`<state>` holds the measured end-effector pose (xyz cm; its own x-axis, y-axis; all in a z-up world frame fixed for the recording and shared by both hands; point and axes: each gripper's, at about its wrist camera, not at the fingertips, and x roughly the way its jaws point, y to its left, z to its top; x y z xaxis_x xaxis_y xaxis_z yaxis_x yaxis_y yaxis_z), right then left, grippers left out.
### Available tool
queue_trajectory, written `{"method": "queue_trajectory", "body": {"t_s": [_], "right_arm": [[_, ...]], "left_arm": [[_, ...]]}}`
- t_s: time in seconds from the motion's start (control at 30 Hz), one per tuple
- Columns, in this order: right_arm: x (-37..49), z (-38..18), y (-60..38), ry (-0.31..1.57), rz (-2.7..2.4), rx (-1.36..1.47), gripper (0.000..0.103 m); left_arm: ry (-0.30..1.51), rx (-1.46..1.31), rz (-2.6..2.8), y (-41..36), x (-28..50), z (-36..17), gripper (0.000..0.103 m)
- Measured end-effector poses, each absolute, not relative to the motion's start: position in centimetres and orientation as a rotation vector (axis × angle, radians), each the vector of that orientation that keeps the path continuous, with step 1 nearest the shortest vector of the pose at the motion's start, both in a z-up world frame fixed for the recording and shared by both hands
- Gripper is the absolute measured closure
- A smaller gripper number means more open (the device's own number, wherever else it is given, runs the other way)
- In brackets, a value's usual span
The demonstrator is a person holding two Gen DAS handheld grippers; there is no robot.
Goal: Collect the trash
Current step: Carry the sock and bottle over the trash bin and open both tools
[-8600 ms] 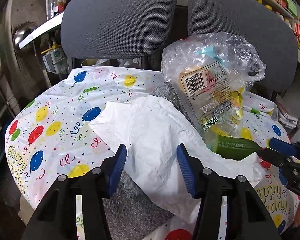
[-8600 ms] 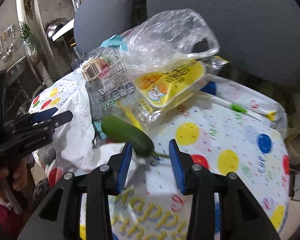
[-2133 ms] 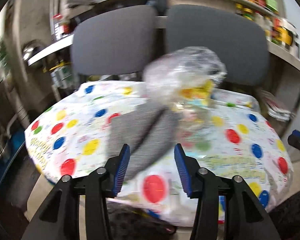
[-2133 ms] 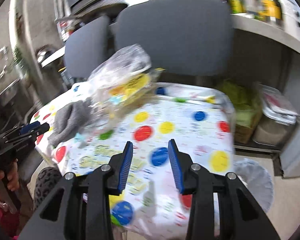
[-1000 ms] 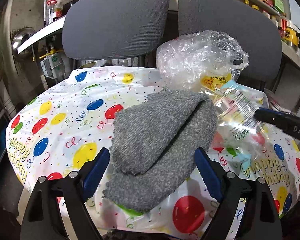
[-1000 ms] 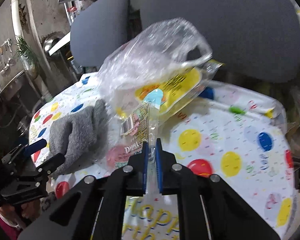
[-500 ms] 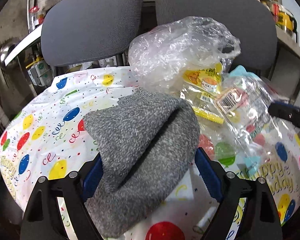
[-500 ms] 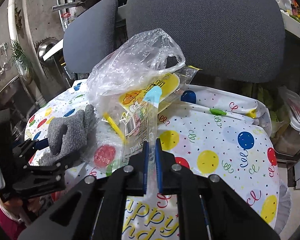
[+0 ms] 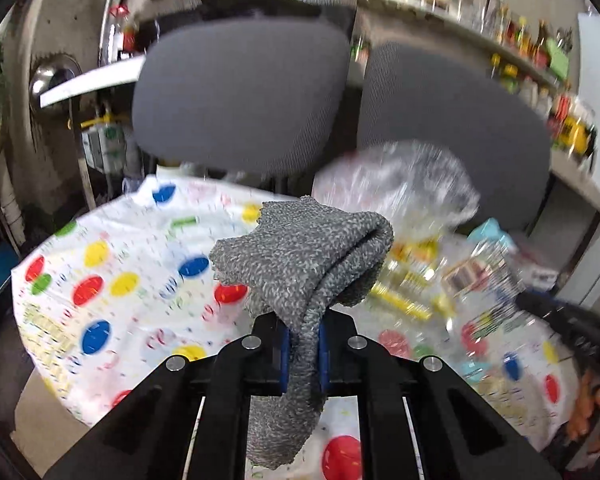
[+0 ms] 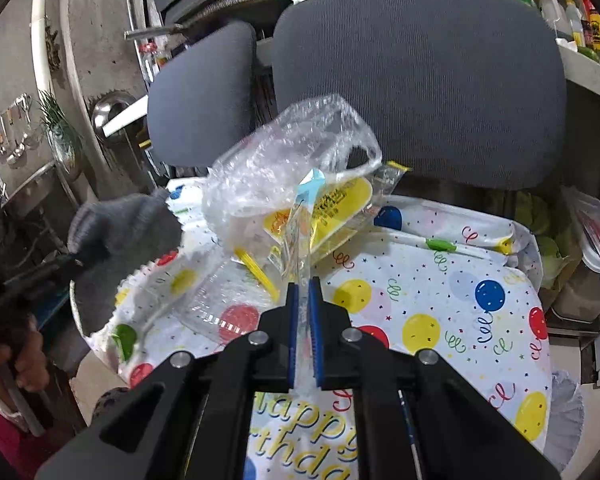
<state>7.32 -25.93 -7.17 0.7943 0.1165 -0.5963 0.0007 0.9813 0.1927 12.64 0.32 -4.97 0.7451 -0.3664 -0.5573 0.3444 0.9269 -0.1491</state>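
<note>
Two grey chair backs [image 10: 420, 80] stand side by side behind the desk [image 10: 480, 320], which is draped in a white cloth printed with coloured balloons and birthday lettering. A shelf of bottles and jars [image 9: 540, 56] runs along the wall at the upper right of the left view.

On the far part of the desk sits a crumpled clear plastic bag [image 10: 296, 152], leaning over a yellow printed packet [image 10: 340, 204] that lies flat beneath it.

A grey knitted sock [image 9: 300, 272] is raised off the desk. Its long axis runs away from the camera: the wider end points forward and up toward the chairs, the narrow end droops down past the fingers. The left hand-held gripper [image 9: 300, 344] is clamped tight on it at the middle.

A clear wrapper [image 10: 296, 240] with a pale blue tip stands nearly upright, its long axis vertical, the lower edge pinched between the closed blue pads of the right hand-held gripper [image 10: 303, 320], just in front of the yellow packet. Motion blur hides its print in the left view.
</note>
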Motion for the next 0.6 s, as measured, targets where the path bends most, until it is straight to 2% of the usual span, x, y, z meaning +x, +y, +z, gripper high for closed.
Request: {"method": "queue_trajectory", "body": {"t_s": [0.2,0.33,0.43,0.6], "right_arm": [[3.7,-4.8,-27.9,0.586,0.035,0.221,0.097],[0.3,-3.7,-30.3,0.555,-0.03,0.236,0.097],[-2.8,-3.4,-32.7,0.541,-0.105,0.252,0.097],[-8.4,-3.6,-37.7,0.534,-0.275,0.283,0.097]], "left_arm": [[0.51,-0.089,-0.508,0.2,9.1,0.2,0.092],[0.476,-0.07,-0.613,-3.1,6.9,1.7,0.092],[0.478,-0.038,-0.702,-7.1,5.6,1.4,0.092],[0.581,0.013,-0.893,-16.4,3.5,-1.8,0.092]]}}
